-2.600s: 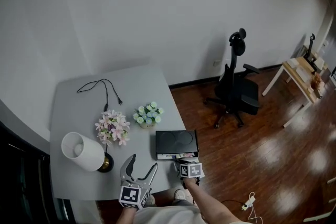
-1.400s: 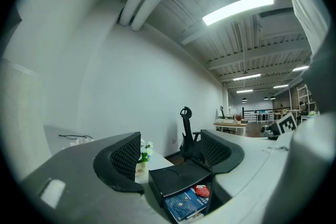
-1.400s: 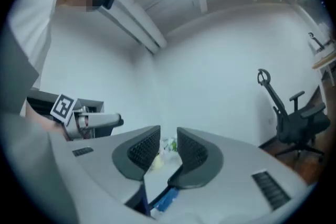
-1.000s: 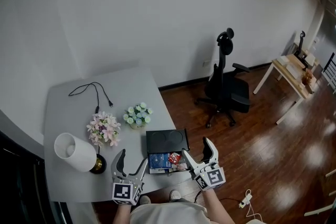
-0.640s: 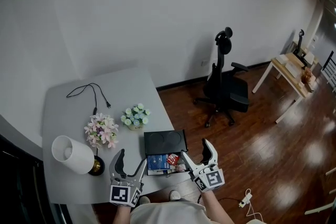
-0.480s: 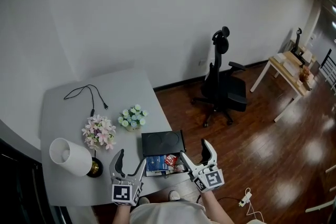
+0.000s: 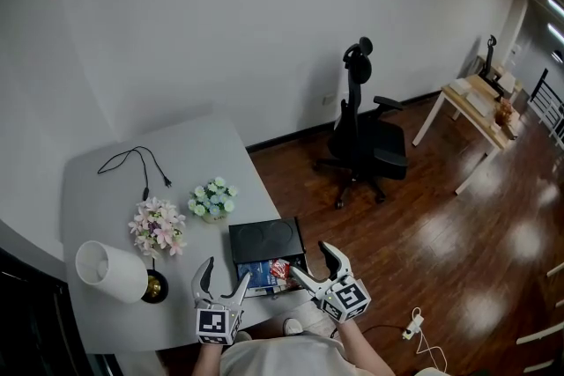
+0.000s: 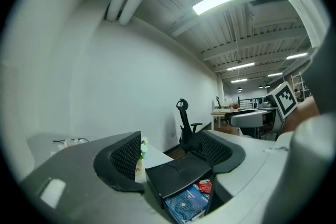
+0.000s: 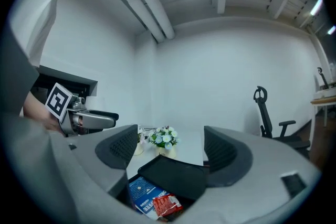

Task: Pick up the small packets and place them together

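A black box (image 7: 264, 240) sits at the front right of the grey table (image 7: 106, 189), its dark lid (image 8: 178, 168) over the back part. At its open front lie a blue packet (image 7: 256, 275) and a small red packet (image 7: 279, 268). They show again as the blue packet (image 9: 139, 191) and red packet (image 9: 167, 205). My left gripper (image 7: 224, 277) hovers open just left of the box, nothing between its pads (image 8: 126, 157). My right gripper (image 7: 310, 261) is just right of the box; its jaws are closing, still wide, with nothing gripped.
A white-shaded lamp (image 7: 110, 270), pink flowers (image 7: 157, 226), a small pot of pale flowers (image 7: 210, 198) and a black cable (image 7: 132, 163) occupy the table's left and back. A black office chair (image 7: 361, 132) stands on the wood floor; a wooden side table (image 7: 480, 97) is far right.
The right gripper, earlier low at the box's front edge, now stands raised beside the box with jaws apart. The left gripper has barely moved. The head view has drifted.
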Available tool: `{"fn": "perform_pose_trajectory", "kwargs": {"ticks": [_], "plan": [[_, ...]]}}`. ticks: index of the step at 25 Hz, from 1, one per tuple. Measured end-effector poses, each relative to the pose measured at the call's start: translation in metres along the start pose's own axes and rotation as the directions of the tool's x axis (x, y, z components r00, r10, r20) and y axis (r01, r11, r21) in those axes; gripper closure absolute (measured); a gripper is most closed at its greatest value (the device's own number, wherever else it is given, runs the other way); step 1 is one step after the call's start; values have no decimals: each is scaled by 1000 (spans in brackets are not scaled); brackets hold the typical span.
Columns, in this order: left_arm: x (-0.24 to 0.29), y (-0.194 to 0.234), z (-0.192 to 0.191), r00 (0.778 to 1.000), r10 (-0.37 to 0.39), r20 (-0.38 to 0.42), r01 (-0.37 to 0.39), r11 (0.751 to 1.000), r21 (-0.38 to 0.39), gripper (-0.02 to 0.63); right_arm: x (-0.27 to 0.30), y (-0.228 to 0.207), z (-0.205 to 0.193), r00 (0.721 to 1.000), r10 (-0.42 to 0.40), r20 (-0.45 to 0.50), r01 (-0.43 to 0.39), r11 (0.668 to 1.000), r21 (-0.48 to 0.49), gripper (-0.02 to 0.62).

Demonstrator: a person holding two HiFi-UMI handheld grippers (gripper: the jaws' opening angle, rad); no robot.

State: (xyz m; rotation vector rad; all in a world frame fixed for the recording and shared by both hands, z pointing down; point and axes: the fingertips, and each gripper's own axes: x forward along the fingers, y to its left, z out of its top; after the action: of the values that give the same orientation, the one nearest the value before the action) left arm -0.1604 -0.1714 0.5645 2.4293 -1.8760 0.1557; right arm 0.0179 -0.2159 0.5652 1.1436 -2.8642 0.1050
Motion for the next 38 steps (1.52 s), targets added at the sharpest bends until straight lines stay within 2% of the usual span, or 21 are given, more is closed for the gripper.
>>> {"fn": "perform_pose_trajectory", "kwargs": {"ticks": [3, 5, 6, 7, 10, 11, 13, 15, 17, 20, 22, 24, 26, 28, 29, 31, 34, 38], "plan": [[10, -10, -26, 992, -46, -115, 54, 997, 61, 247, 1, 2, -14, 1000, 2, -29, -2, 1000, 23, 206], [18, -22, -60, 960, -108, -258, 149, 979, 143, 249, 0, 0, -16, 1000, -5, -31, 6, 999, 32, 206], [22, -29, -80, 930, -140, -340, 214, 958, 193, 249, -1, -2, -16, 1000, -10, -28, 11, 999, 35, 207], [25, -37, -101, 890, -168, -424, 289, 927, 241, 249, -2, -4, -16, 1000, -15, -25, 16, 999, 37, 206], [31, -59, -158, 740, -218, -636, 513, 794, 326, 249, -7, -9, -14, 999, -29, -21, 29, 999, 39, 206], [34, -64, -171, 702, -219, -677, 563, 753, 340, 249, -9, -10, -15, 999, -32, -22, 33, 999, 41, 206], [41, -72, -192, 650, -215, -729, 625, 696, 353, 249, -14, -11, -17, 999, -40, -27, 41, 998, 47, 207], [50, -76, -209, 612, -205, -764, 662, 662, 352, 258, -20, -12, -21, 998, -47, -34, 49, 997, 54, 207], [56, -77, -223, 575, -181, -798, 685, 639, 349, 275, -25, -12, -23, 998, -55, -37, 57, 997, 59, 206], [60, -76, -237, 523, -141, -841, 706, 625, 334, 287, -33, -15, -24, 996, -78, -35, 80, 994, 68, 207], [61, -77, -247, 498, -126, -858, 714, 621, 324, 311, -38, -19, -24, 995, -93, -32, 95, 993, 72, 207], [61, -77, -252, 484, -122, -867, 723, 614, 317, 339, -41, -21, -24, 994, -102, -29, 104, 992, 69, 207], [60, -79, -251, 477, -127, -870, 739, 594, 318, 372, -43, -23, -24, 993, -112, -23, 113, 991, 71, 207], [58, -83, -246, 486, -137, -863, 749, 575, 331, 444, -45, -25, -24, 993, -120, -19, 121, 990, 73, 207], [57, -85, -241, 499, -143, -855, 745, 575, 339, 480, -46, -25, -24, 992, -122, -20, 123, 990, 74, 207], [55, -87, -229, 530, -154, -834, 724, 594, 350, 533, -46, -24, -24, 993, -120, -20, 121, 990, 76, 207], [51, -88, -209, 573, -183, -799, 686, 640, 346, 576, -43, -21, -22, 994, -108, -14, 108, 991, 75, 207], [42, -91, -179, 612, -234, -755, 641, 706, 301, 581, -37, -12, -23, 997, -81, -18, 82, 994, 73, 206]]}}
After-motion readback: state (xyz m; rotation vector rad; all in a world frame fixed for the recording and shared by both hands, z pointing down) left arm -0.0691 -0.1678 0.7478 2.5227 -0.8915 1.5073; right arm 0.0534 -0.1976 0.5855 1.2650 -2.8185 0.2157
